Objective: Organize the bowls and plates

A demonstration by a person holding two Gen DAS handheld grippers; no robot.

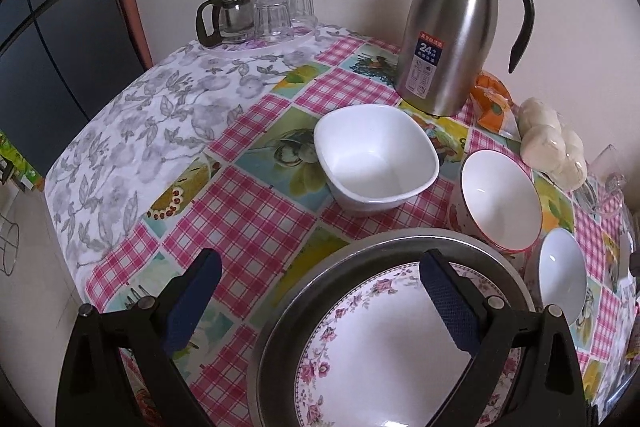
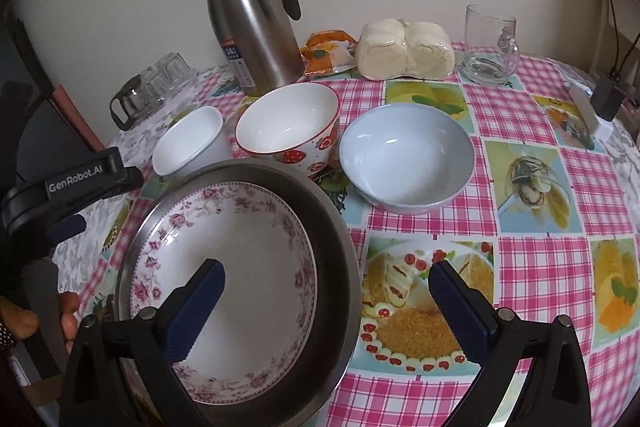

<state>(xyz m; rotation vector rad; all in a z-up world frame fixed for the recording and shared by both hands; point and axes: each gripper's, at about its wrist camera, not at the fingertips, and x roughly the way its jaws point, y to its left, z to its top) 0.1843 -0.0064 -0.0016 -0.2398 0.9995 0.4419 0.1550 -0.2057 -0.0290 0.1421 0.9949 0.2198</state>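
Steel pan holds flowered plate under my right claw, jaws spread, empty; left claw likewise. I'd approach blue bowl ahead, gripping its rim squarely.

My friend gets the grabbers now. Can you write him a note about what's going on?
Left gripper: open, empty, hovering over the near left rim of the metal pan.
Right gripper: open, empty, over the pan's right rim.
Done: the floral plate already sits inside the metal pan.
Left: three bowls stand loose behind the pan, unstacked: white square bowl, strawberry bowl, pale blue bowl. Probably stack these next.
Mind the steel thermos just behind the bowls.
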